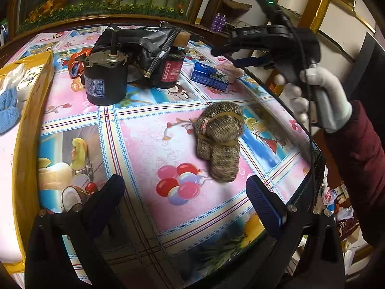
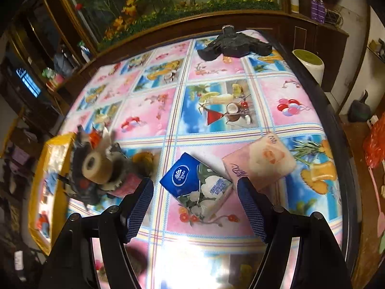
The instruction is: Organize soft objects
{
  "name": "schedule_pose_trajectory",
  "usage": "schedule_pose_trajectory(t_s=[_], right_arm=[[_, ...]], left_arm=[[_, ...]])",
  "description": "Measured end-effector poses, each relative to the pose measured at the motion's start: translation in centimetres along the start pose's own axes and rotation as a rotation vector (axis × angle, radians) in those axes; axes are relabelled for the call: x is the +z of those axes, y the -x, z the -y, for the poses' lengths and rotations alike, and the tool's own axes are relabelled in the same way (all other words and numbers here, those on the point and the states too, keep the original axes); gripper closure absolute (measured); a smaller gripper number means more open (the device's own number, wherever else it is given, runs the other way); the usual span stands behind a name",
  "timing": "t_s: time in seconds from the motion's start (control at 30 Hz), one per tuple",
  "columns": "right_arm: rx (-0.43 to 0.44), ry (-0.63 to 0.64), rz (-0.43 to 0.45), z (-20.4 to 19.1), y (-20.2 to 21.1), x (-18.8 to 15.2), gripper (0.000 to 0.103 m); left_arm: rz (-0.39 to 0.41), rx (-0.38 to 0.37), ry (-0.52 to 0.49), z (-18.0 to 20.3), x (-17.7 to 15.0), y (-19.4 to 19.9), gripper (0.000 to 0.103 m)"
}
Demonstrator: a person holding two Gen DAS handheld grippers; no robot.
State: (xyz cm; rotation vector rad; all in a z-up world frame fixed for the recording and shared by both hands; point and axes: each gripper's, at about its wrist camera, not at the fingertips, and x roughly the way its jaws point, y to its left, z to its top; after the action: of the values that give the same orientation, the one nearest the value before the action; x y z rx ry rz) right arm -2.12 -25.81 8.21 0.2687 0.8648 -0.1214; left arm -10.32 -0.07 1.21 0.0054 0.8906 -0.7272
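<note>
While tissue packs lie outside, yellow box [image 1: 36, 91] holds blue knitwear [image 1: 8, 110].

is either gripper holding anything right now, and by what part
Nothing is held. The left gripper is open above the knitted bundle; the right gripper is open over the blue tissue pack.

On the blue tissue pack [image 2: 196, 185] lying between your right gripper's fingers you can read the brand "Vinda" in white inside a round emblem; the smaller print beside it is too blurred to make out. The pink tissue pack [image 2: 261, 162] next to it carries script lettering that you cannot read. The labels on the black cylinder motor [image 1: 105, 85] and the red-labelled can [image 1: 169, 72] show print too small to read.
</note>
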Motion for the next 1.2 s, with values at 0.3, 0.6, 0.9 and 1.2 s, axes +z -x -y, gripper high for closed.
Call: schedule_pose_trajectory(t_s=[0.3,0.6,0.9,1.2], right_arm=[[-0.003,0.020,-0.061,-2.1,-6.8,0.1,0.033],[0.213,0.017,-0.167,-1.2,-4.2,-4.5,0.039],[0.172,0.133,-0.109,-1.1,-2.8,-6.2,0.022],[0.108,0.180,-0.066,-2.5,-2.1,-7.4,0.039]], left_arm=[[-0.051,0.043,-0.022,0.8,0.1,-0.1,0.002],[-0.010,0.000,-0.144,3.5,3.7,1.4,0.002],[-0.084,0.050,-0.309,5.8,5.0,-3.7,0.002],[-0.135,0.044,-0.285,6.0,5.7,-5.6,0.002]])
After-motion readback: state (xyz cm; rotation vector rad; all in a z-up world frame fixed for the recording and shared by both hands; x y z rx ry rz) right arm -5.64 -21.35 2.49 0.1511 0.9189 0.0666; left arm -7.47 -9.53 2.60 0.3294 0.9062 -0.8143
